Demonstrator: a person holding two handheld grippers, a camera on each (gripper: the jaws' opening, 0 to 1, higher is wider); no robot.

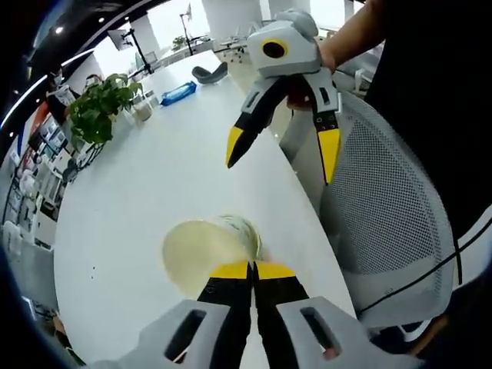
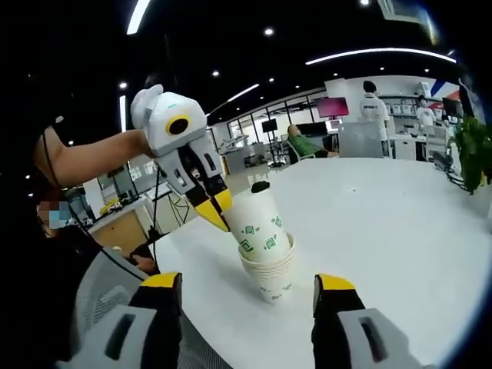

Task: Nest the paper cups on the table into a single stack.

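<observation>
Right now my left tool (image 2: 217, 211) is pinched shut on the rim of 1 paper cup (image 2: 260, 225), which sits tilted in the mouth of the cup stack (image 2: 270, 279) and is not yet seated. My right tool (image 1: 283, 154) hangs spread and empty just beyond, above the white tabletop (image 1: 154, 200). From the left gripper view I look straight into the cup's mouth. These cups are light, thin-walled and easy to crush, so I judge the rim is the place to hold, gently. A potted plant (image 1: 98, 109) stands far left; a mesh chair (image 1: 384, 207) sits right.
</observation>
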